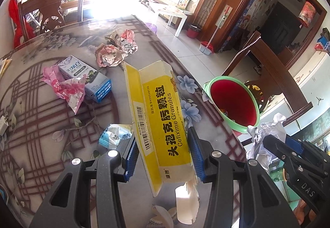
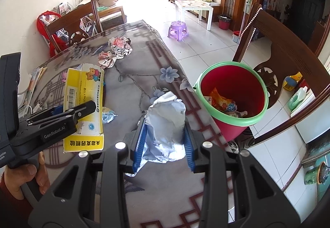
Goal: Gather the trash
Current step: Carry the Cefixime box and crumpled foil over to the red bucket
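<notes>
My left gripper (image 1: pixel 163 151) is shut on a yellow medicine box (image 1: pixel 158 116), held above the table with its torn flap hanging below. In the right wrist view the same yellow box (image 2: pixel 84 108) shows at the left in the left gripper (image 2: pixel 68 113). My right gripper (image 2: pixel 164 141) is shut on a crumpled white-silver paper wad (image 2: pixel 167 122); that wad (image 1: pixel 262 141) also shows at the right of the left wrist view. A red bin with a green rim (image 2: pixel 231 102) stands off the table's right edge, with wrappers inside; the bin (image 1: pixel 233 102) lies ahead-right of the left gripper.
On the flowered table (image 1: pixel 41 124) lie a blue-white box (image 1: pixel 86 77), a pink wrapper (image 1: pixel 66 87), a small blue wrapper (image 1: pixel 115 135) and two crumpled paper balls (image 1: pixel 117 48). Wooden chairs stand at the far end (image 2: pixel 72 19) and beside the bin (image 2: pixel 278 50). A hand (image 2: pixel 26 176) holds the left gripper.
</notes>
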`<state>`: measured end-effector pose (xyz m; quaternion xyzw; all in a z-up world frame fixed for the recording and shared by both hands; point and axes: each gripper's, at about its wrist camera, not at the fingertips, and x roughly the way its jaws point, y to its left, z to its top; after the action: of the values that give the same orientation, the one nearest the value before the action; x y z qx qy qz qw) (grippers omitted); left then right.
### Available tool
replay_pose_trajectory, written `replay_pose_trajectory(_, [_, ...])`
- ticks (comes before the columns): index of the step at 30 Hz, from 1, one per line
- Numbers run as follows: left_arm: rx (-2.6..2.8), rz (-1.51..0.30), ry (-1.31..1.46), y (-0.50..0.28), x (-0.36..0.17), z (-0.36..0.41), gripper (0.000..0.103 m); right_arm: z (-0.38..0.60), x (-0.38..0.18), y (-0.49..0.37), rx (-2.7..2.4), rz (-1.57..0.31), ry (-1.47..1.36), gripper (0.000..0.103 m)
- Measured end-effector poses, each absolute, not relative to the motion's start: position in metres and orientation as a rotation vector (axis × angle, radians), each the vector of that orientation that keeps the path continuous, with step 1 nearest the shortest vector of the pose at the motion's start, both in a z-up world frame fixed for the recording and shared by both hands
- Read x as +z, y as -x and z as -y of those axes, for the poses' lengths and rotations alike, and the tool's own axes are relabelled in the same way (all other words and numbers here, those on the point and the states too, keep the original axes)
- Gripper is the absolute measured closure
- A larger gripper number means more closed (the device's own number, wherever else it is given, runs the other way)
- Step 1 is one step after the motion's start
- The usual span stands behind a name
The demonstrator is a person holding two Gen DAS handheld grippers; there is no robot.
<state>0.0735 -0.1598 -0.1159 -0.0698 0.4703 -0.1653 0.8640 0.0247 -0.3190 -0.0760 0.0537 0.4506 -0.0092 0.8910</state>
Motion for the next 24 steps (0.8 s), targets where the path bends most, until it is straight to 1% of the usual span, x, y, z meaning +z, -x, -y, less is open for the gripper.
replay_pose_trajectory(24, [-0.295,-1.014,0.160,-0.094,-0.127,0.160,0.061,0.328,-0.090,-0.058,0.035,-0.978,-0.129,0.069])
